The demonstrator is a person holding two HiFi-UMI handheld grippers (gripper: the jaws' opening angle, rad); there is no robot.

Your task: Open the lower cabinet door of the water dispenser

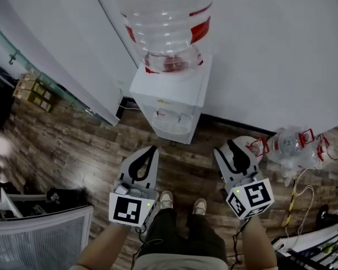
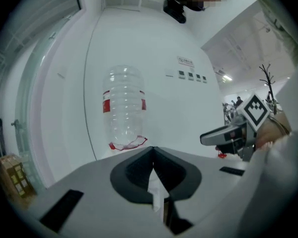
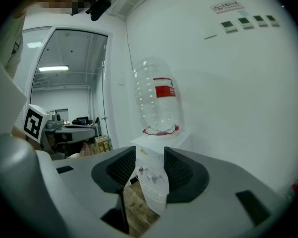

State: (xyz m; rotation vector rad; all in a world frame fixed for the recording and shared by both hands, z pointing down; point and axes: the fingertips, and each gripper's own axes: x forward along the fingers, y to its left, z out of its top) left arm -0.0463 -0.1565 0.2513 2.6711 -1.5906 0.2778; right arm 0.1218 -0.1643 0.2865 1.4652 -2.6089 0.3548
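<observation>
- A person stands facing the water dispenser (image 1: 170,97) with both grippers held low, apparently lining up on its lower cabinet door, which lies well beyond the fingertips.
- Left gripper (image 1: 150,151): jaws pressed together, empty.
- Right gripper (image 1: 232,146): jaws parted, nothing between them, touching nothing.

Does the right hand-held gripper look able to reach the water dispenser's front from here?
Probably yes: the right hand-held gripper faces the water dispenser with jaws apart and empty, and only bare wooden floor lies between. It is not touching yet.
</observation>
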